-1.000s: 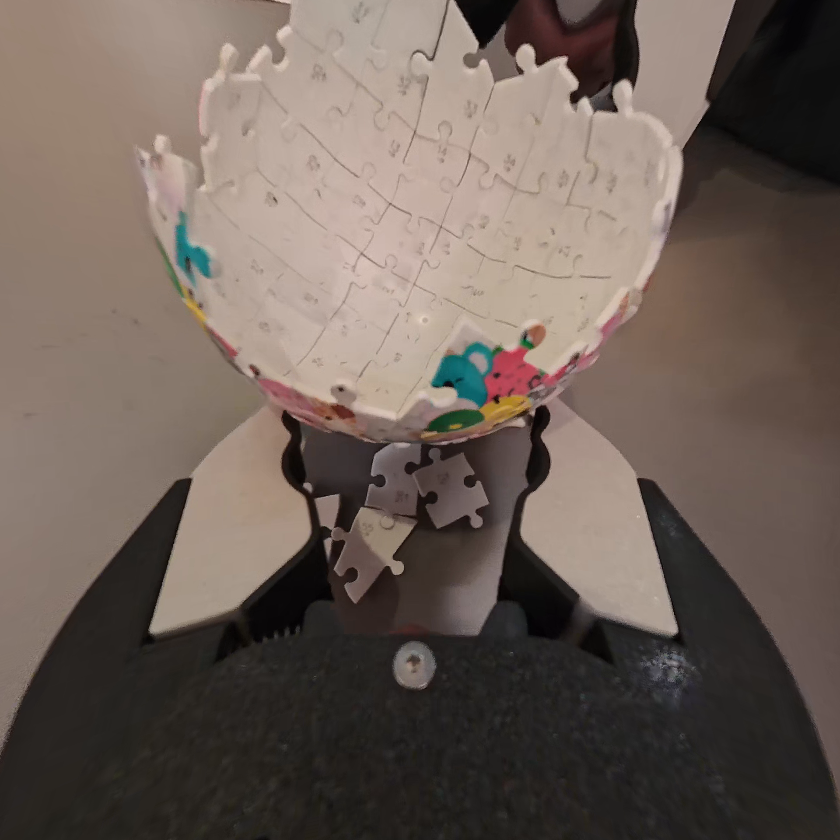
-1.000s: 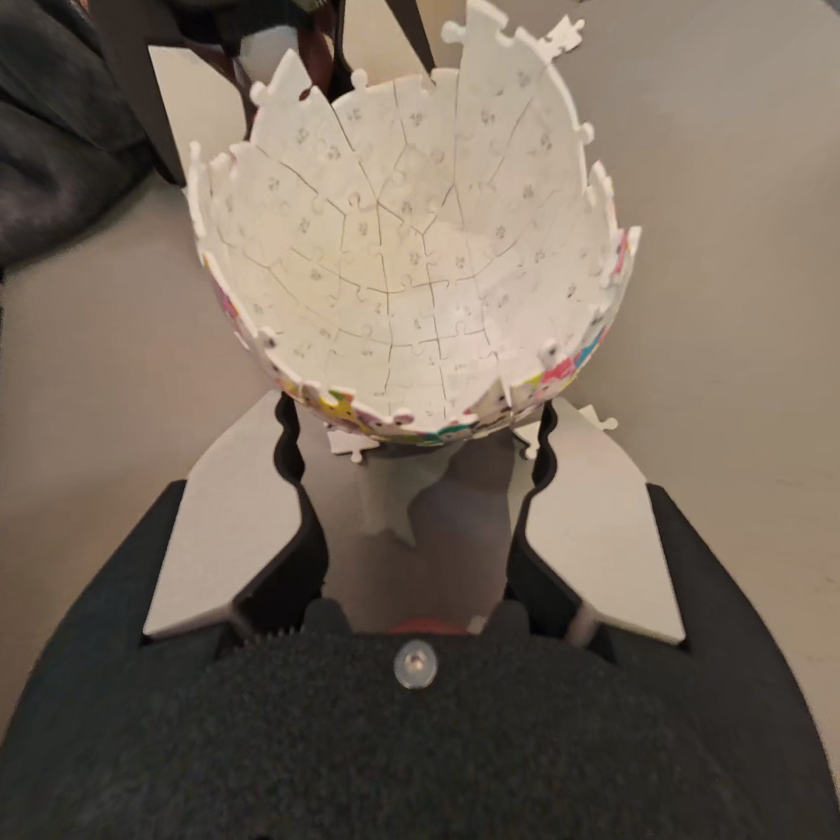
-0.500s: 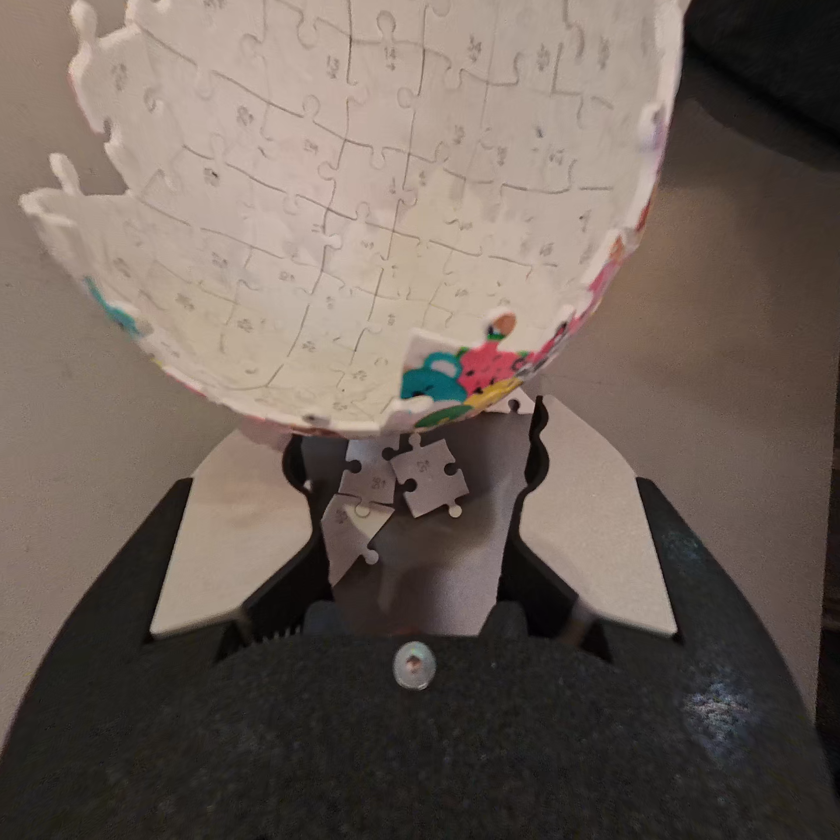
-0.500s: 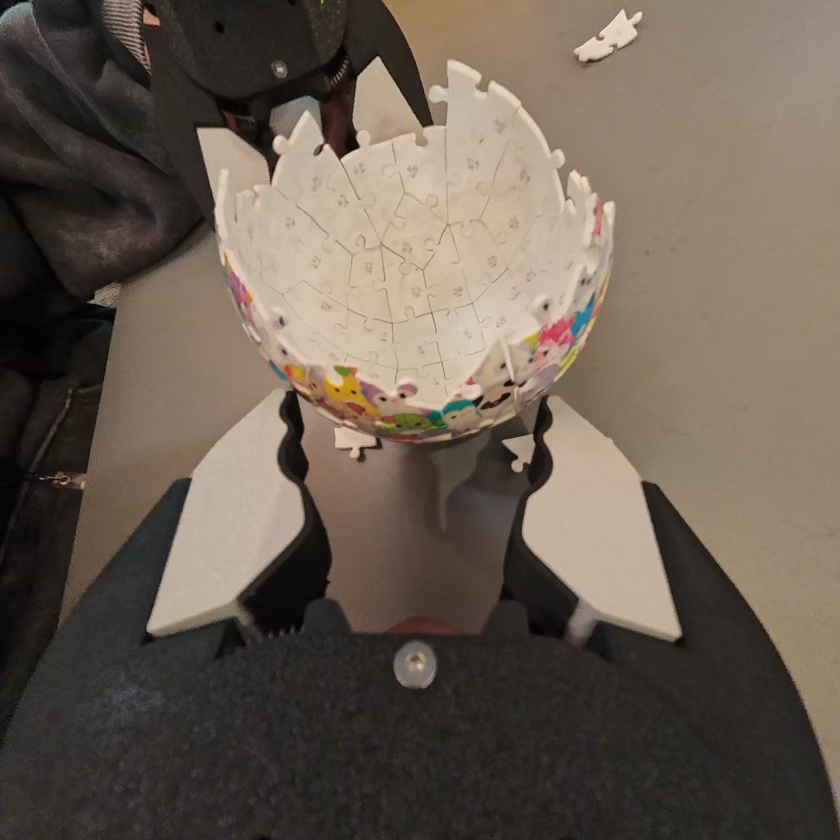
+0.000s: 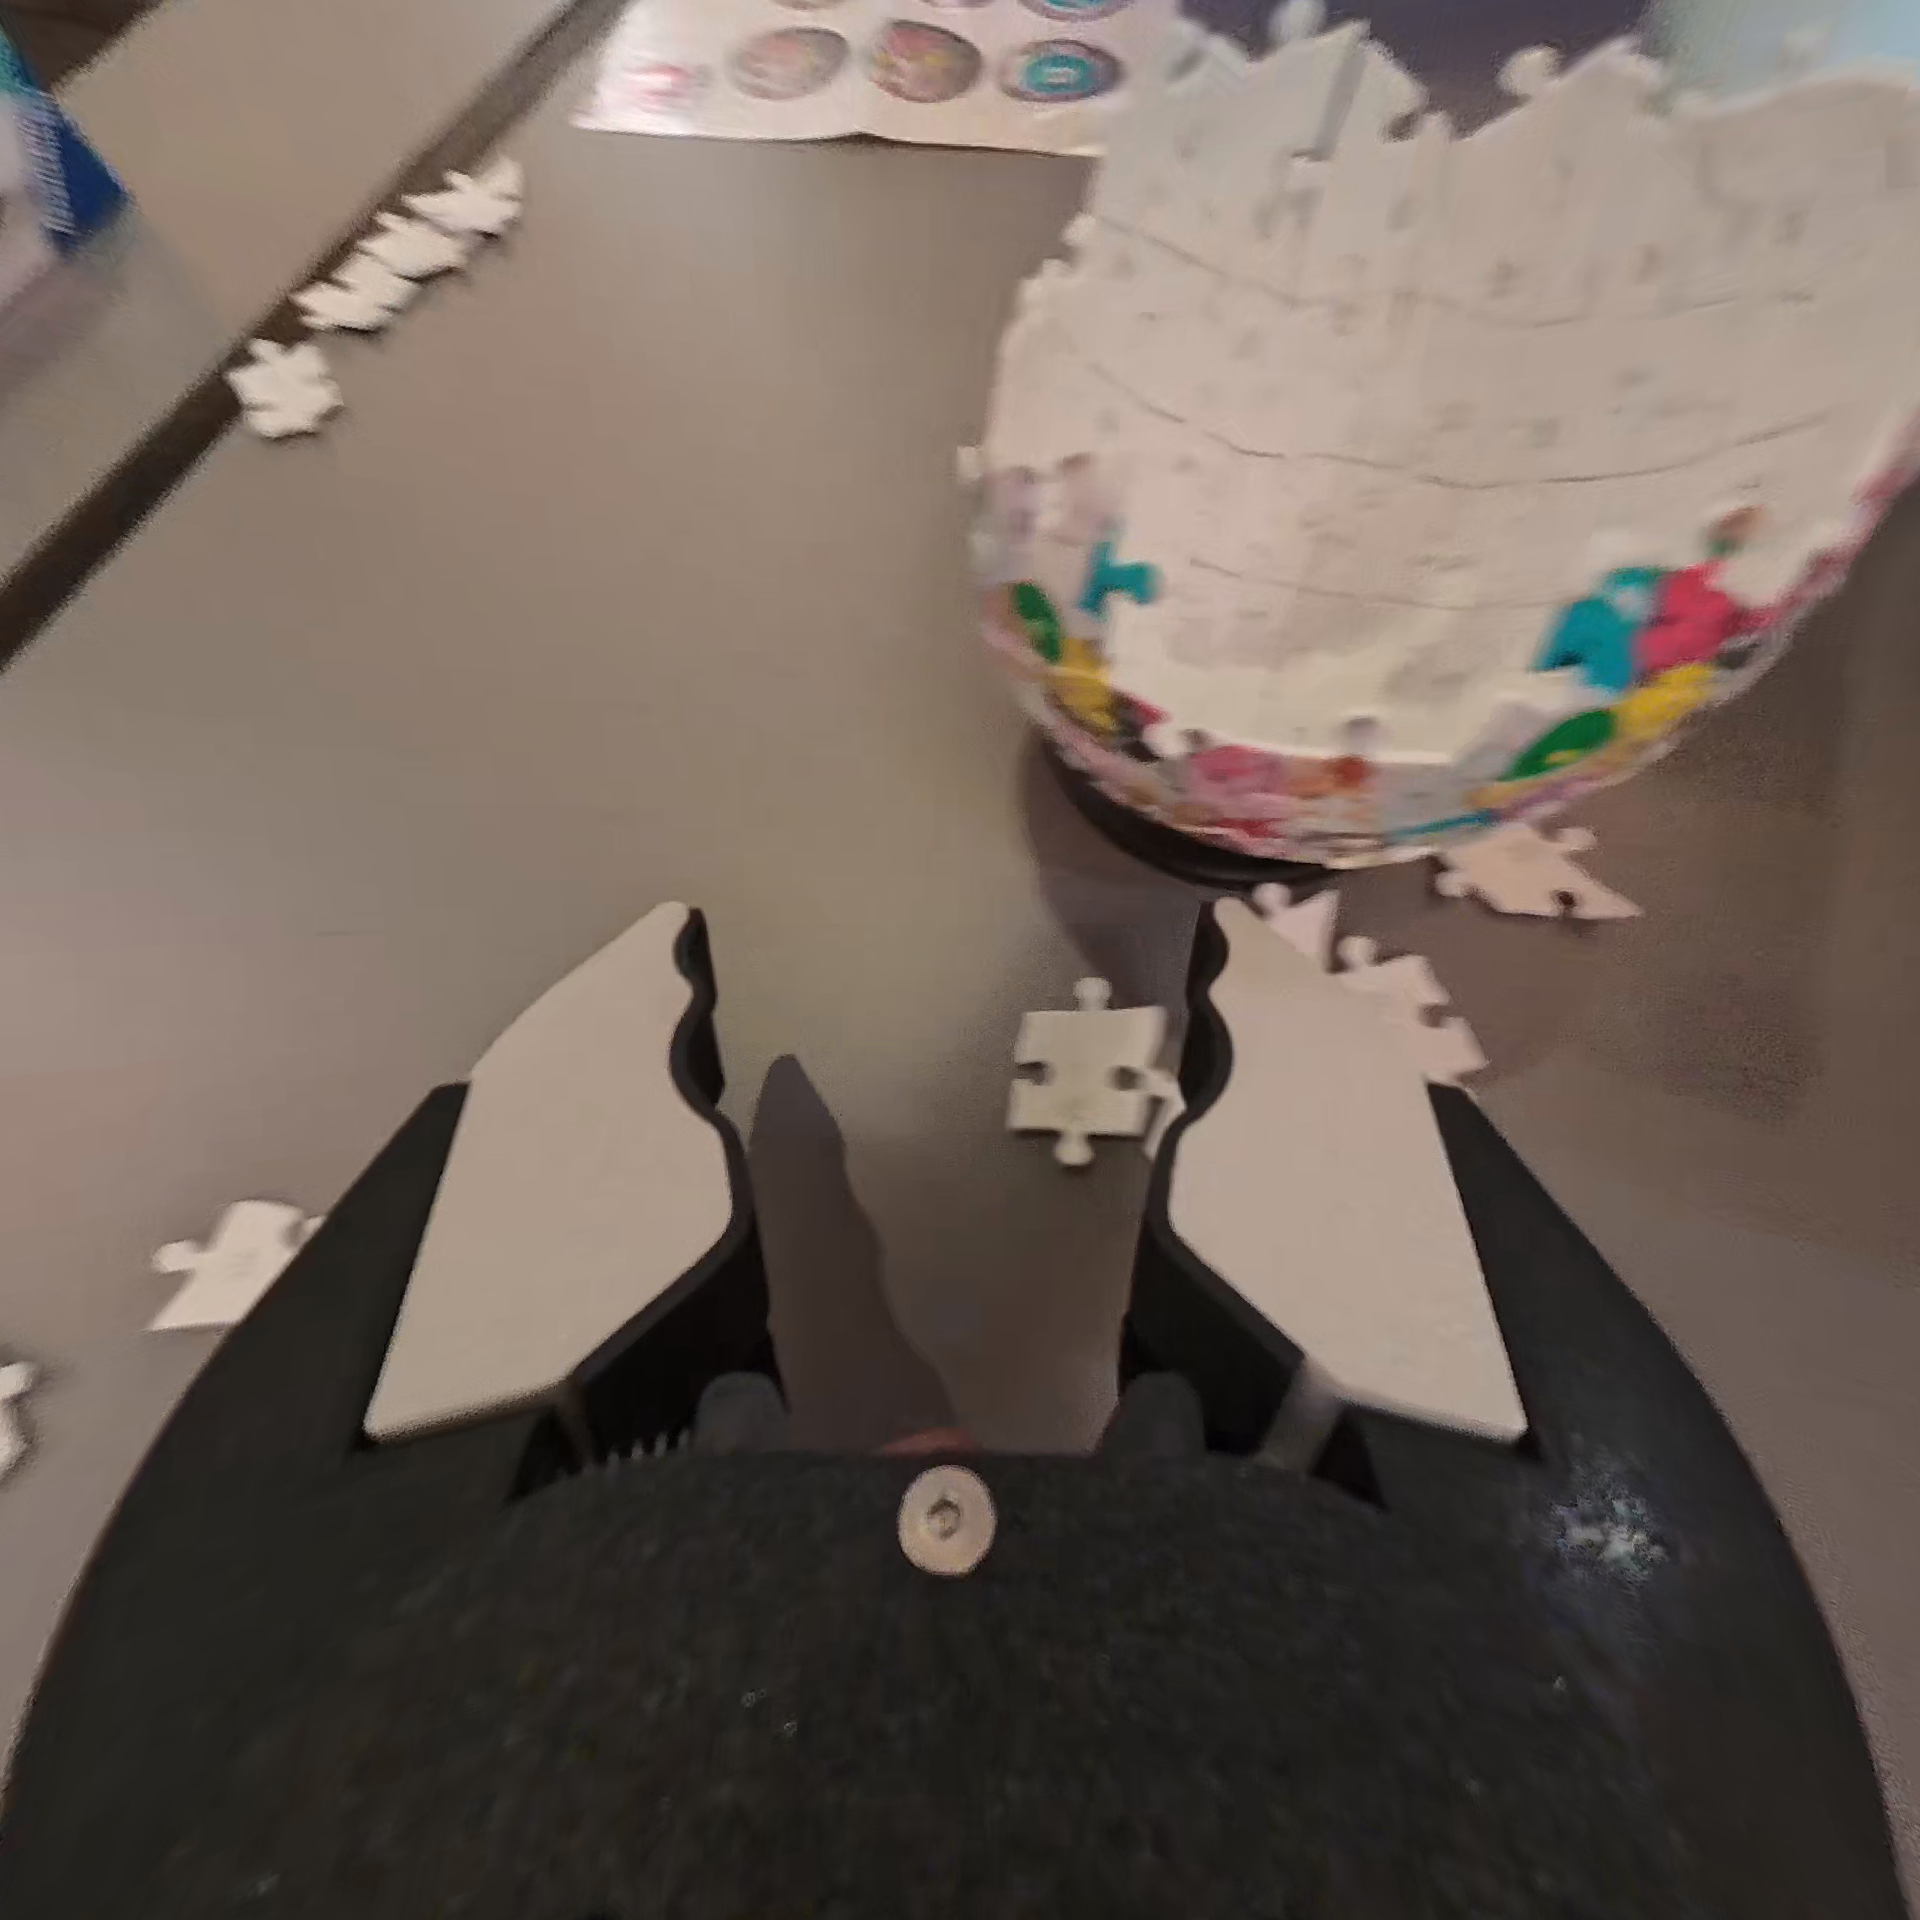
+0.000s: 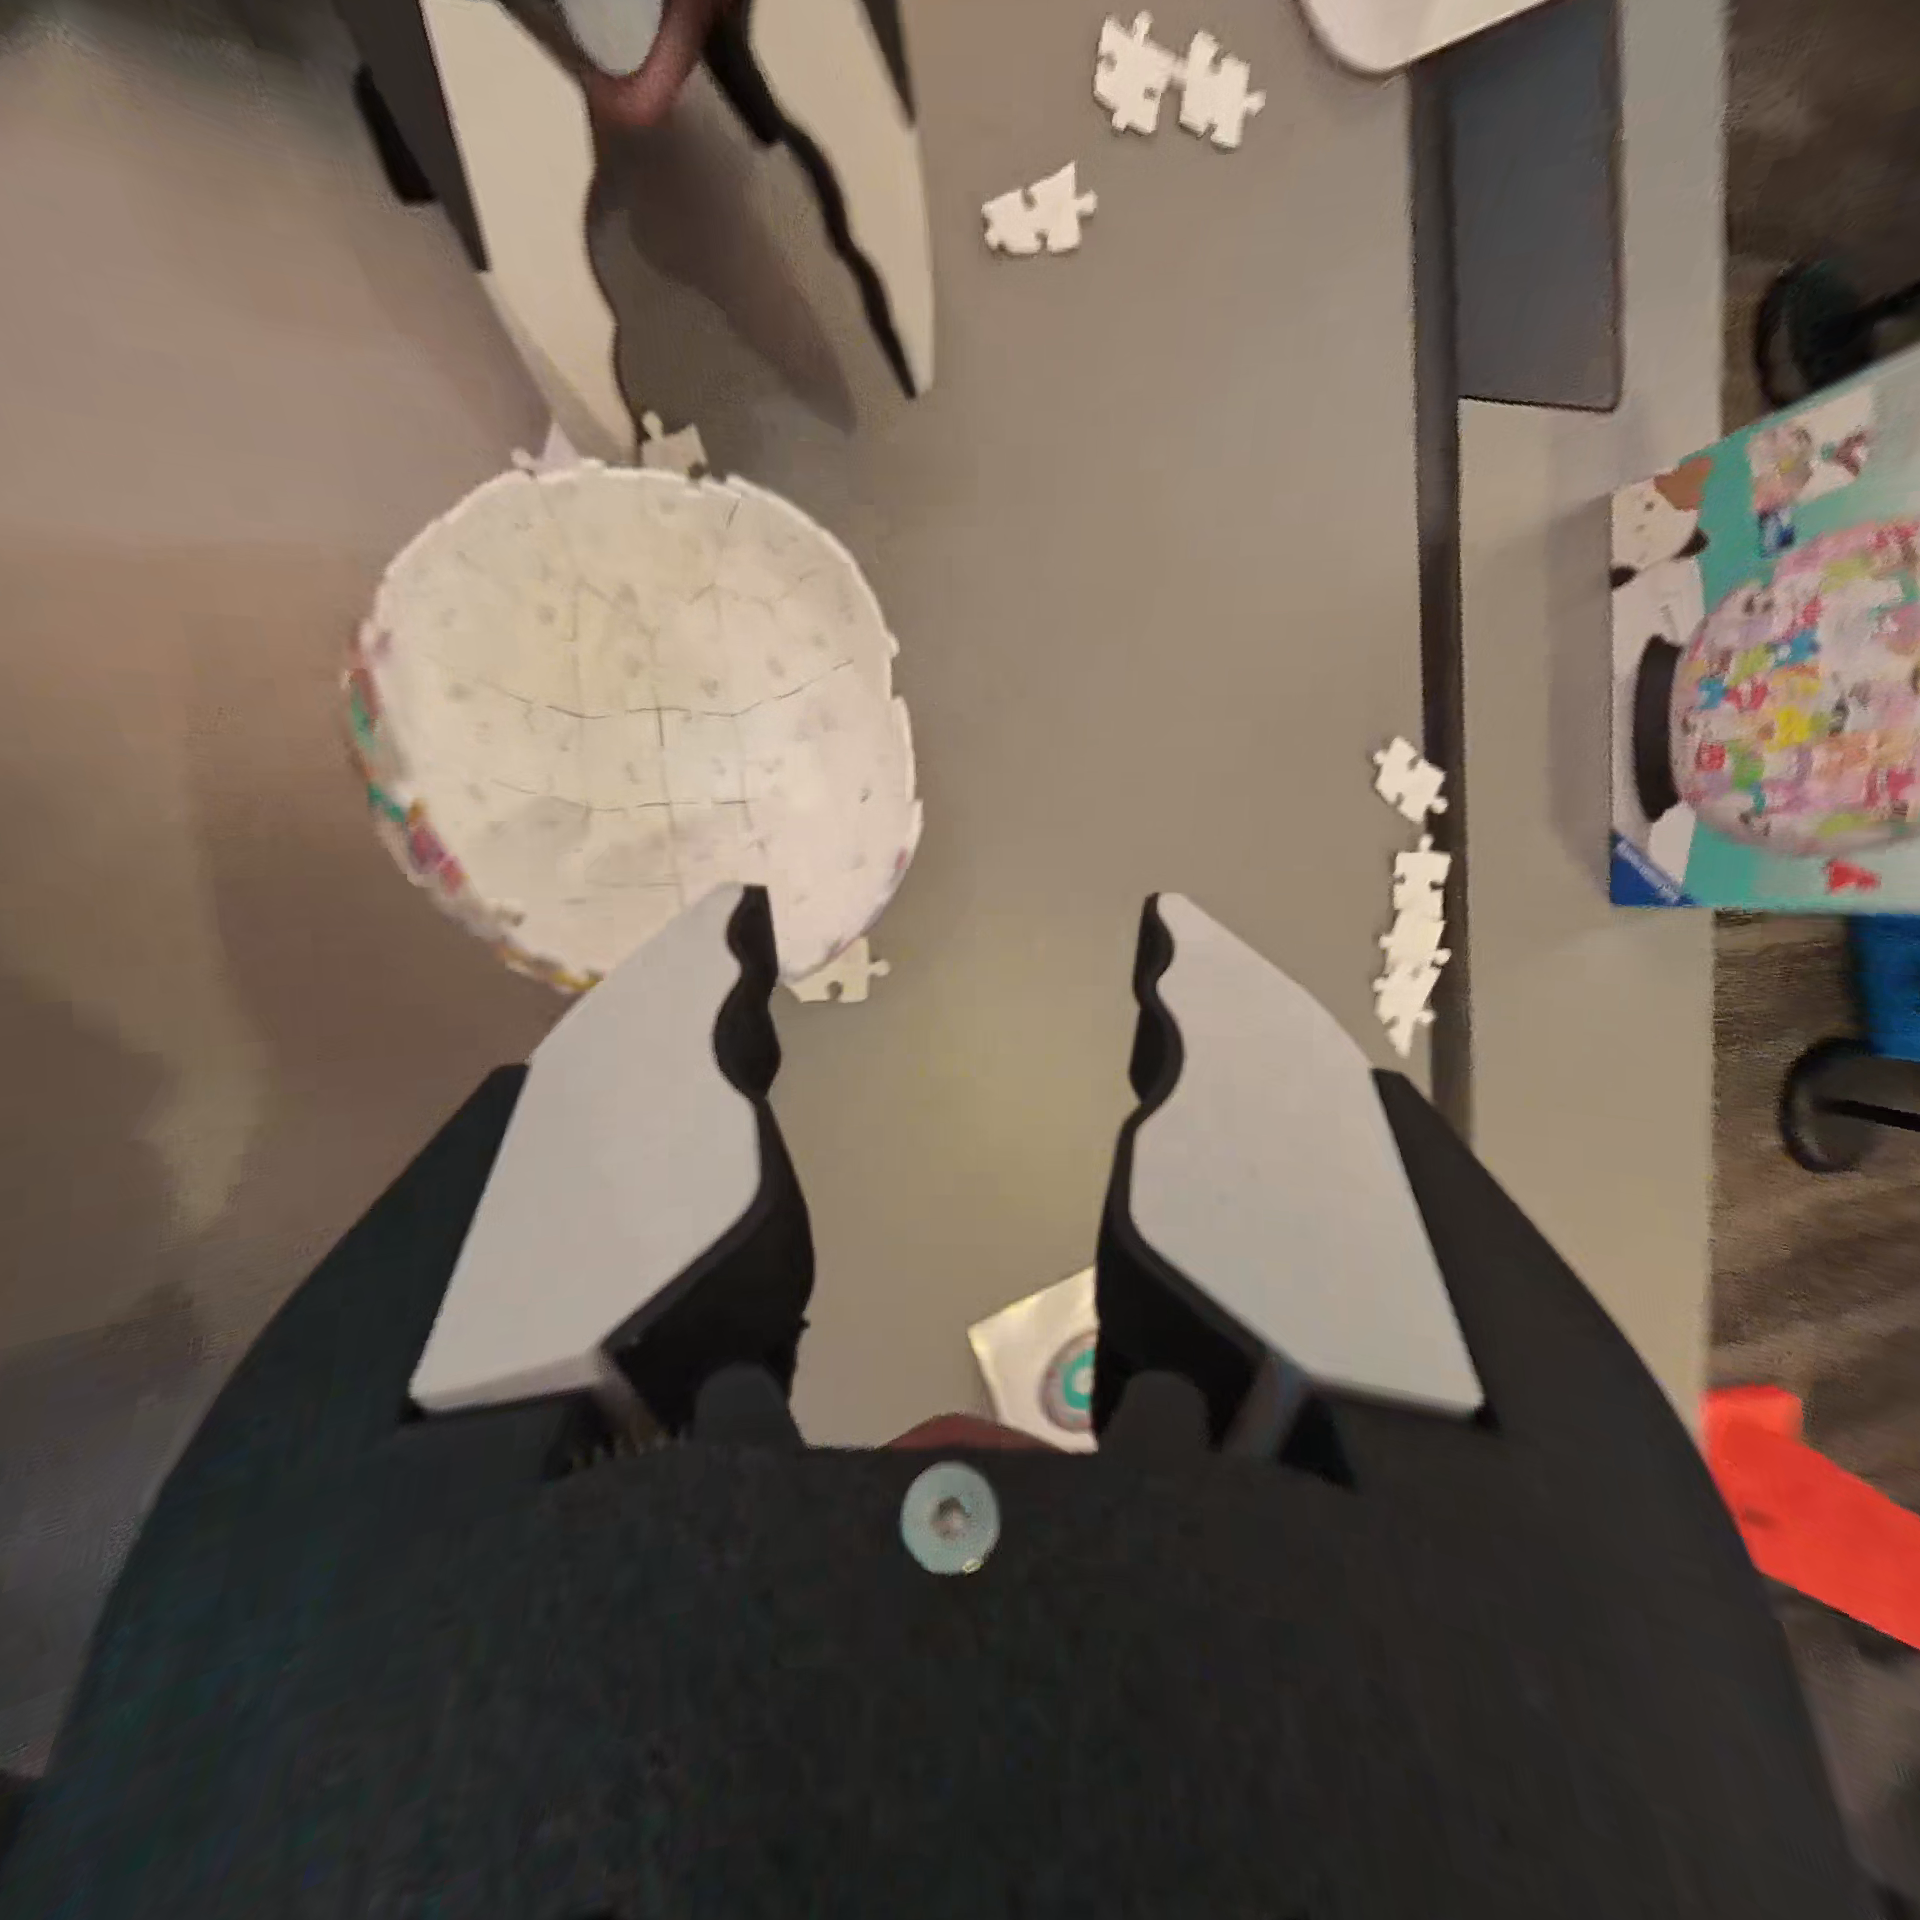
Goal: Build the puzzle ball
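The half-built puzzle ball (image 5: 1455, 468) is an open white shell with a coloured outside. It sits on a black stand (image 5: 1174, 842) on the grey table, ahead and to the right of my left gripper (image 5: 945, 925), which is open and empty. A loose white piece (image 5: 1091, 1070) lies between its fingers by the right one. The right wrist view looks down into the ball (image 6: 634, 717) from high above. My right gripper (image 6: 951, 904) is open and empty, its left fingertip over the ball's rim. The left gripper (image 6: 769, 400) shows open beyond the ball.
Loose white pieces lie by the ball (image 5: 1527, 873), at the left (image 5: 234, 1262), and in a row along the table edge (image 6: 1408, 894). More lie farther off (image 6: 1039, 208). The puzzle box (image 6: 1787, 686) is on the right. A printed sheet (image 5: 883, 73) lies behind the ball. My hands' fingertips stand some 15 cm from each other.
Both grippers have drawn back from the ball, which they had closely flanked. The right one has risen high above the table. The left one has swung left. The ball stands alone.
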### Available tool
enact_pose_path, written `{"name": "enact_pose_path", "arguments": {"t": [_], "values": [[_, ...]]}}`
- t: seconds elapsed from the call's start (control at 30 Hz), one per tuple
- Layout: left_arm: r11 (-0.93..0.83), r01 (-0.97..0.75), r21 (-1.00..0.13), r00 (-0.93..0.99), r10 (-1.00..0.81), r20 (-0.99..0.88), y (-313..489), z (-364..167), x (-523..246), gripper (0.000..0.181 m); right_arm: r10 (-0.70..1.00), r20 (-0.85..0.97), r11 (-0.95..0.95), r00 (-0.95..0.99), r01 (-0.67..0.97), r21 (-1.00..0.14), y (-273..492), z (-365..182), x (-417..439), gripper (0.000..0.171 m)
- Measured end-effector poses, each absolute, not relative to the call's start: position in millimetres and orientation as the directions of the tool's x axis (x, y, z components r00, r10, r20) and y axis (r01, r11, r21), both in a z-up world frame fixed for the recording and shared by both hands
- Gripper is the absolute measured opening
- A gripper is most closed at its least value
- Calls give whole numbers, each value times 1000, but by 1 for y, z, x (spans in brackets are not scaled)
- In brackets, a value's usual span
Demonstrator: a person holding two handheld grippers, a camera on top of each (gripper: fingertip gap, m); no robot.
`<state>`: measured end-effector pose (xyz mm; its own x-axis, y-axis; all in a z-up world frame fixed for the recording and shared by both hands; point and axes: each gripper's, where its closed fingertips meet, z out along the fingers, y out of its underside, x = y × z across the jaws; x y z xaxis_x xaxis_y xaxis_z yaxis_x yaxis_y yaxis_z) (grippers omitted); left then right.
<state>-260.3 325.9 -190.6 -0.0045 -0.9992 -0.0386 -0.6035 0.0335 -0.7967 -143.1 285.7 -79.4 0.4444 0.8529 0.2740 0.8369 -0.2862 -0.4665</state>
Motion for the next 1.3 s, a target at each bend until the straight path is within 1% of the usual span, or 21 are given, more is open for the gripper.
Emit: {"name": "enact_pose_path", "arguments": {"t": [0.07, 0.1, 0.17, 0.23, 0.3, 0.4, 0.53, 0.7, 0.8, 0.87, 1.0, 1.1, 1.2, 1.23, 1.3], "values": [[28, -583, -812, 40, -997, -63, 344, -193, -262, 87, 895, 261, -269, 361, 906, -327, 300, -88, -158, 57], [8, -565, -825, 69, -996, -57, 351, -195, -263, 86, 911, 240, -273, 335, 927, -259, 306, -95, -162, 56], [-39, -555, -831, 95, -995, -17, 354, -196, -269, 81, 932, 176, -297, 318, 945, -135, 313, -110, -166, 55], [-22, -527, -850, 100, -994, -37, 353, -188, -274, 76, 941, 121, -315, 315, 949, -24, 313, -123, -165, 50], [32, -474, -880, 147, -983, -114, 359, -180, -279, 67, 942, 110, -321, 316, 946, 34, 314, -132, -167, 48], [65, -473, -879, 170, -972, -164, 364, -175, -285, 68, 947, 120, -313, 299, 942, 123, 312, -146, -167, 46], [-42, -436, -899, 156, -987, -29, 363, -170, -288, 69, 957, 163, -273, 240, 933, 234, 307, -157, -158, 39], [-107, -393, -913, 122, -990, 63, 357, -162, -287, 67, 960, 111, -280, 259, 917, 284, 309, -165, -162, 29], [-97, -399, -912, 112, -992, 56, 355, -163, -287, 67, 961, 71, -277, 268, 911, 304, 313, -167, -164, 19], [-93, -405, -910, 110, -992, 53, 355, -164, -287, 67, 959, 41, -280, 281, 909, 310, 312, -167, -164, 16], [-98, -411, -907, 104, -993, 61, 353, -165, -287, 67, 959, 7, -270, 283, 906, 324, 308, -168, -161, 16], [-95, -415, -905, 100, -993, 58, 353, -166, -286, 67, 961, 6, -266, 278, 913, 308, 308, -169, -163, 16], [-98, -423, -901, 99, -993, 61, 353, -169, -286, 67, 958, -6, -271, 285, 918, 291, 309, -170, -166, 6], [-99, -424, -900, 98, -993, 64, 352, -169, -286, 67, 958, -6, -271, 285, 916, 296, 308, -170, -165, 7], [-97, -424, -900, 96, -993, 62, 352, -169, -286, 67, 960, 2, -266, 279, 911, 316, 308, -172, -162, 14]]}}
